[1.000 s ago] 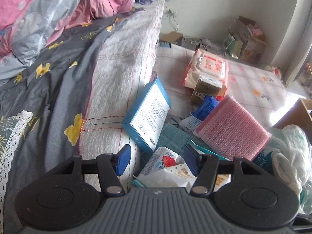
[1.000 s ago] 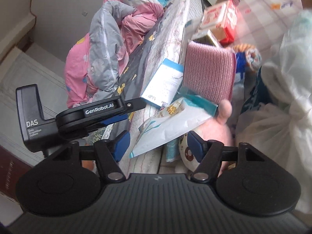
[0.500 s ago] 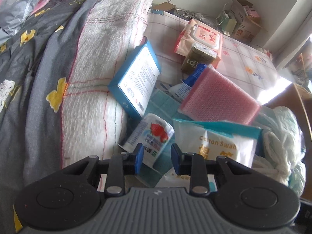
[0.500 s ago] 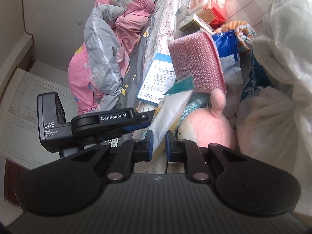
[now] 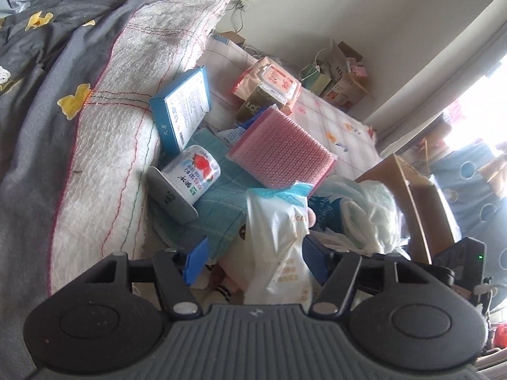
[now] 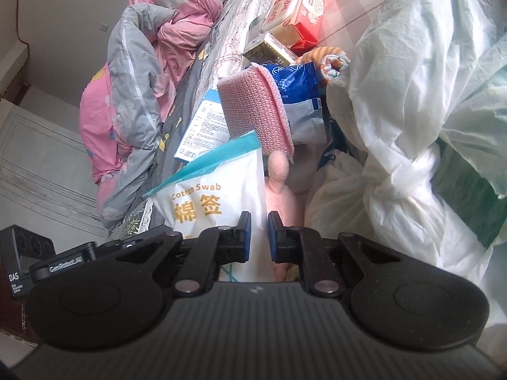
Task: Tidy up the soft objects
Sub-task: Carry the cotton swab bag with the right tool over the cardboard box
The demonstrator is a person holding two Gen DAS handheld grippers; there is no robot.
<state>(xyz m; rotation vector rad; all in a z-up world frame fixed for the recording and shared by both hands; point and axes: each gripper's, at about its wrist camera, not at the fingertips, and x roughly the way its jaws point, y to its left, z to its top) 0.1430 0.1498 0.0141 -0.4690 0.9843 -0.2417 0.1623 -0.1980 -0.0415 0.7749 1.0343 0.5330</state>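
Cotton swab bag (image 6: 218, 202): white pouch with teal top strip, standing directly ahead of the right gripper (image 6: 257, 236), long axis running up and away to the left. The right gripper's fingers are nearly together and pinch the bag's lower right edge. From the left gripper (image 5: 253, 261) the same bag (image 5: 279, 243) stands straight ahead between its widely spread fingers, not touching either pad; judged the nearer to taking over. Pink plush toy (image 6: 280, 186): just behind the bag, right of it. Only the right view shows the bag's printed face. Only the left view shows the strawberry yogurt cup (image 5: 190, 174) on its side on the teal cloth (image 5: 218, 218), ahead-left, below the blue box (image 5: 182, 107) and left of the pink sponge (image 5: 282, 152).
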